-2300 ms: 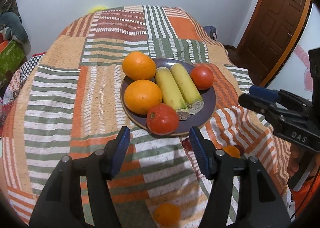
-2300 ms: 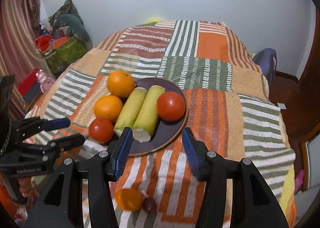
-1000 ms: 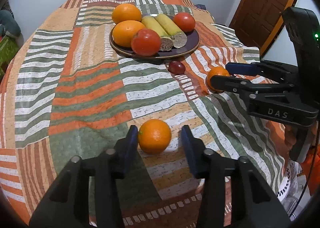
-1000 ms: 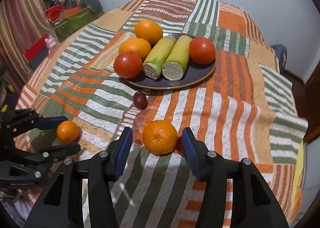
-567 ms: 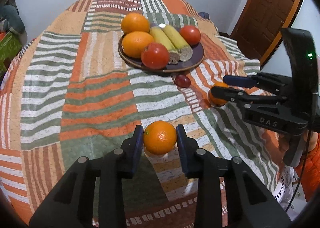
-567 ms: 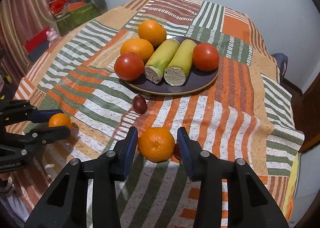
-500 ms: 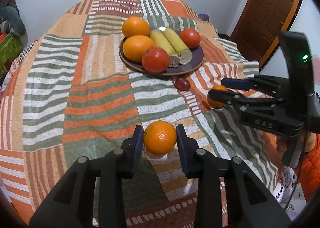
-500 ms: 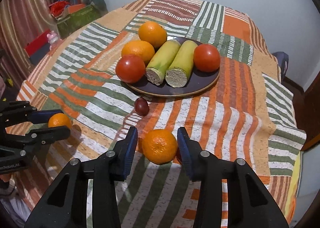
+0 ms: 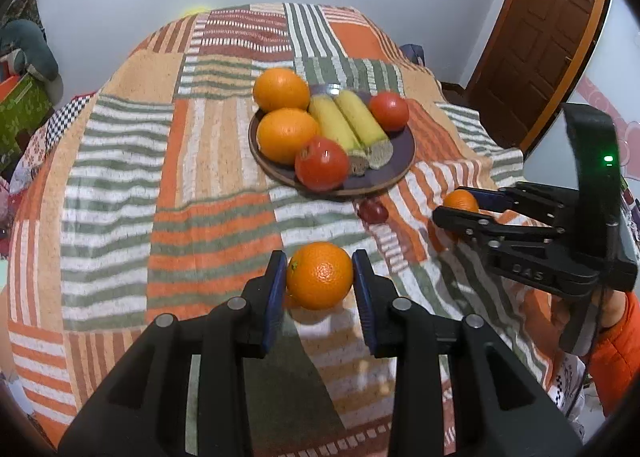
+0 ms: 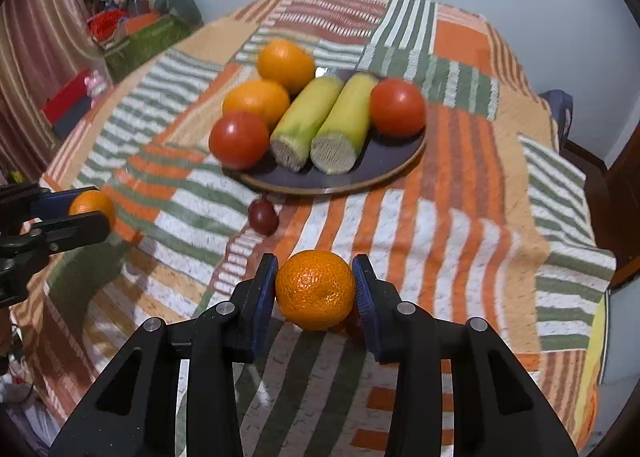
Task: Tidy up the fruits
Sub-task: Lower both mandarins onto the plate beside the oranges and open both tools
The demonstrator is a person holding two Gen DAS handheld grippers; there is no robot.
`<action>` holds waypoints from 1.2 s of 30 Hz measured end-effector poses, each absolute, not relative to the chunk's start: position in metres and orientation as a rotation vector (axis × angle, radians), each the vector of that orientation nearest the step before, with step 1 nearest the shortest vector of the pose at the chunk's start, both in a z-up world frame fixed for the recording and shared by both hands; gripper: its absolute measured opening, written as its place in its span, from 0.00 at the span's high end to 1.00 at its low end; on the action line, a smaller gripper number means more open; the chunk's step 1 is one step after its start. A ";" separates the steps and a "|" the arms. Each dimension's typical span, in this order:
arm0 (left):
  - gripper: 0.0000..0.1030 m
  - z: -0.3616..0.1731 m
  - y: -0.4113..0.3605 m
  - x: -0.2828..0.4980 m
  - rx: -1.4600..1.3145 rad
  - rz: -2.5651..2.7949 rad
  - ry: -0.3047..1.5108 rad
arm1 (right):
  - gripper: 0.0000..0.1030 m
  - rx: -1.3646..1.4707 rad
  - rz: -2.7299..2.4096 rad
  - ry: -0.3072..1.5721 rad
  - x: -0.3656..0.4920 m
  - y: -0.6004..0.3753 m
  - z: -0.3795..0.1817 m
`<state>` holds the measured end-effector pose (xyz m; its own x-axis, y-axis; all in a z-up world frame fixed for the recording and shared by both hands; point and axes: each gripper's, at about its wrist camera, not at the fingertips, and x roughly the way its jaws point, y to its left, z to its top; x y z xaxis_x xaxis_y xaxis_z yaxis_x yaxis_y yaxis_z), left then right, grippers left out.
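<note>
Each gripper clamps a mandarin: left gripper point(image 9: 319, 277) on one point(image 9: 319, 275), right gripper point(image 10: 315, 289) on another point(image 10: 315, 289). Both must reach the crowded plate point(image 10: 380, 161) (a grape point(image 10: 263, 217) waits too).

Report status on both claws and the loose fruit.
Left claw shut on an orange. Right claw closing on a mandarin, pads touching. Plate ahead, crowded; small dark red fruit lying before it.

Both wrist cams look down, prob sharing plate point(image 9: 404, 161)
</note>
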<state>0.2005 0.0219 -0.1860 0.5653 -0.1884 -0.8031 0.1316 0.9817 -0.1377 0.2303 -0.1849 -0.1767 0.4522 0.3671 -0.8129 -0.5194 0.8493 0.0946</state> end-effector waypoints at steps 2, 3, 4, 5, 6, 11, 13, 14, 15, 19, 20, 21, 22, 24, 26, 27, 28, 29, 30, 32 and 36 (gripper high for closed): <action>0.68 -0.179 0.021 0.209 -0.055 -0.189 0.934 | 0.66 -0.164 0.551 0.934 0.232 -0.188 -0.168; 0.68 -0.177 0.020 0.212 -0.052 -0.188 0.928 | 0.66 -0.159 0.550 0.919 0.234 -0.189 -0.162; 0.68 -0.174 0.020 0.217 -0.049 -0.188 0.919 | 0.66 -0.154 0.550 0.906 0.236 -0.190 -0.157; 0.68 -0.171 0.019 0.222 -0.047 -0.188 0.913 | 0.66 -0.150 0.550 0.895 0.238 -0.190 -0.153; 0.68 -0.168 0.018 0.227 -0.046 -0.190 0.905 | 0.66 -0.143 0.550 0.881 0.240 -0.191 -0.147; 0.68 -0.157 0.012 0.257 -0.039 -0.199 0.875 | 0.66 -0.121 0.552 0.825 0.256 -0.189 -0.127; 0.68 -0.156 0.010 0.271 -0.038 -0.200 0.874 | 0.66 -0.118 0.553 0.805 0.265 -0.186 -0.121; 0.68 -0.156 0.009 0.277 -0.038 -0.200 0.873 | 0.66 -0.118 0.554 0.799 0.268 -0.186 -0.119; 0.68 -0.157 0.008 0.283 -0.039 -0.202 0.873 | 0.66 -0.118 0.553 0.790 0.273 -0.183 -0.117; 0.68 -0.161 0.006 0.310 -0.049 -0.217 0.884 | 0.66 -0.112 0.556 0.773 0.291 -0.177 -0.115; 0.68 -0.163 0.006 0.315 -0.047 -0.216 0.886 | 0.66 -0.110 0.554 0.771 0.294 -0.176 -0.115; 0.68 -0.165 0.005 0.322 -0.044 -0.213 0.889 | 0.66 -0.108 0.554 0.773 0.300 -0.173 -0.117; 0.68 -0.167 0.005 0.327 -0.040 -0.211 0.892 | 0.66 -0.106 0.555 0.775 0.304 -0.172 -0.119; 0.68 -0.172 0.006 0.339 -0.032 -0.206 0.901 | 0.66 -0.106 0.555 0.783 0.312 -0.168 -0.123; 0.68 -0.177 0.008 0.348 -0.034 -0.198 0.907 | 0.66 -0.109 0.554 0.791 0.319 -0.165 -0.129; 0.68 -0.179 0.010 0.353 -0.037 -0.194 0.910 | 0.66 -0.110 0.556 0.797 0.323 -0.163 -0.131; 0.68 -0.182 0.011 0.357 -0.041 -0.191 0.914 | 0.66 -0.111 0.558 0.805 0.327 -0.161 -0.135; 0.68 -0.184 0.013 0.361 -0.044 -0.189 0.918 | 0.66 -0.111 0.559 0.814 0.331 -0.158 -0.139; 0.68 -0.186 0.014 0.364 -0.045 -0.188 0.920 | 0.66 -0.111 0.561 0.820 0.335 -0.157 -0.141; 0.68 -0.190 0.013 0.369 -0.035 -0.184 0.925 | 0.66 -0.109 0.563 0.832 0.340 -0.154 -0.146; 0.68 -0.197 0.012 0.374 -0.017 -0.185 0.925 | 0.66 -0.100 0.573 0.862 0.351 -0.150 -0.155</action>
